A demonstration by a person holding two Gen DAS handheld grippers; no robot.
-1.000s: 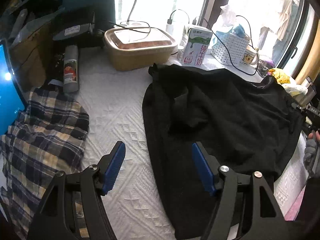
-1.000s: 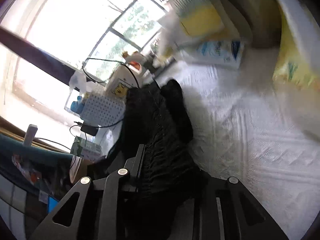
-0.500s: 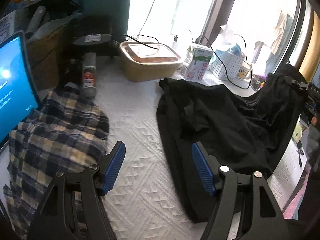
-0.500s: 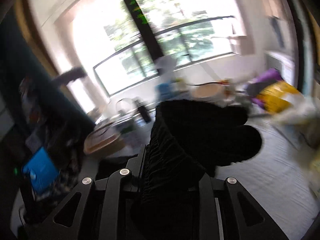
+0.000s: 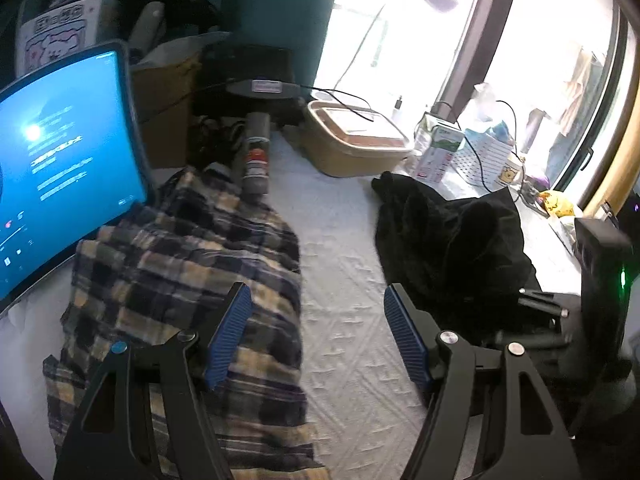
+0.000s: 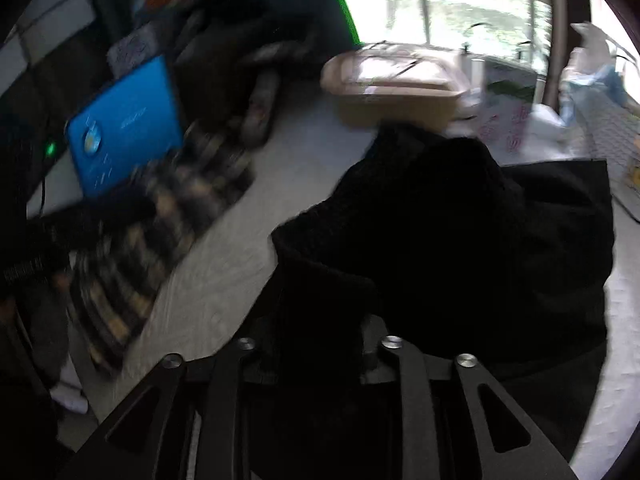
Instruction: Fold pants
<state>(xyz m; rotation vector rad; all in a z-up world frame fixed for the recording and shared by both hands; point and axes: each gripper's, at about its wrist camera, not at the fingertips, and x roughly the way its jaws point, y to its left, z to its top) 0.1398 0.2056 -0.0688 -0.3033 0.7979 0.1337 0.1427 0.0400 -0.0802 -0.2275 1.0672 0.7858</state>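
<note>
Right gripper point(image 6: 320, 320) was opening with black pants point(image 6: 460, 232) between its jaws — likely releasing the fold; left gripper point(image 5: 316, 332) stood wide, empty.

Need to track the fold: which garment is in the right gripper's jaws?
The black pants, bunched between the opening right gripper, not the plaid garment lying flat beside the tablet.

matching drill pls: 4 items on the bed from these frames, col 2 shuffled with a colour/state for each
Things:
1. pants
2. plaid garment
3. tablet screen
4. lidded tub

Colour or state:
A. lit up blue
B. tan, cable lying across its lid
C. black, bunched in a heap
D. checked navy and cream, lying spread out

Pairs: 1-C, 2-D, 3-A, 4-B
</note>
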